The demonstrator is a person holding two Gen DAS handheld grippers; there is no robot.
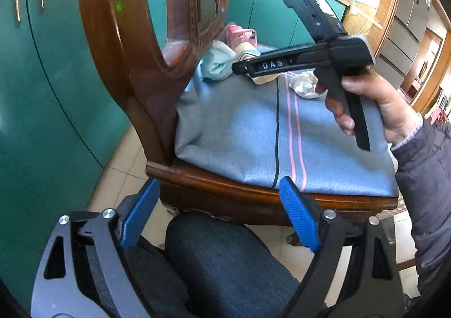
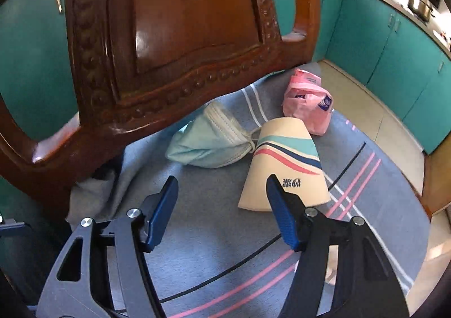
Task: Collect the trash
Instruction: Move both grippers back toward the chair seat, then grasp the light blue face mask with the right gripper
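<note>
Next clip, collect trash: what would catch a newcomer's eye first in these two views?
The carved wooden chair fills both views, its seat draped with a grey striped cloth. On that cloth lie a flattened paper cup, a crumpled face mask left of it and a pink packet behind it. The open right claw hovers just short of the cup; the left wrist view also shows a crumpled white tissue.

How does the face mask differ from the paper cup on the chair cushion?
The face mask is soft, crumpled cloth in pale green and white; the paper cup is stiff, cream, with teal, navy and red stripes. The mask lies nearer the wooden chair back; the cup lies on its side, nearer the right tongs. Both rest on the grey cushion, close together.
</note>
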